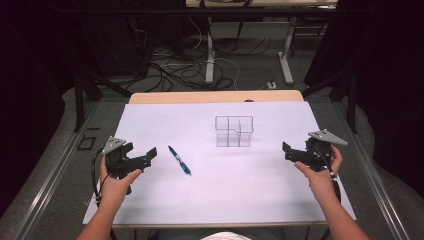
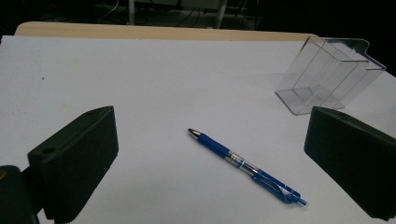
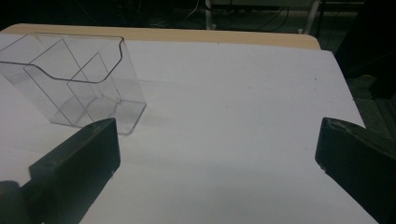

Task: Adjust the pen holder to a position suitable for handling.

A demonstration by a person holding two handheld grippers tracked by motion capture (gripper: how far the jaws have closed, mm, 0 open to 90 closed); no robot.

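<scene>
**Both tools wide, pen and holder apart on the worktop**

Nearest, the left tool [image 1: 141,154] and right tool [image 1: 289,149] hover near the worktop's [image 1: 165,200] side edges, jaws spread wide and holding nothing. A blue pen [image 1: 179,160] lies flat just beyond the left tool, with bare surface all around it. Farther in, a clear compartmented holder [image 1: 233,131] stands upright, well short of the far wooden edge.

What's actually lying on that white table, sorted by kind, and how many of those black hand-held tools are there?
Blue pen: 1
Clear plastic organizer: 1
Black hand-held tools: 2, the left tool and the right tool, both held open above the table
Total: 4
</scene>
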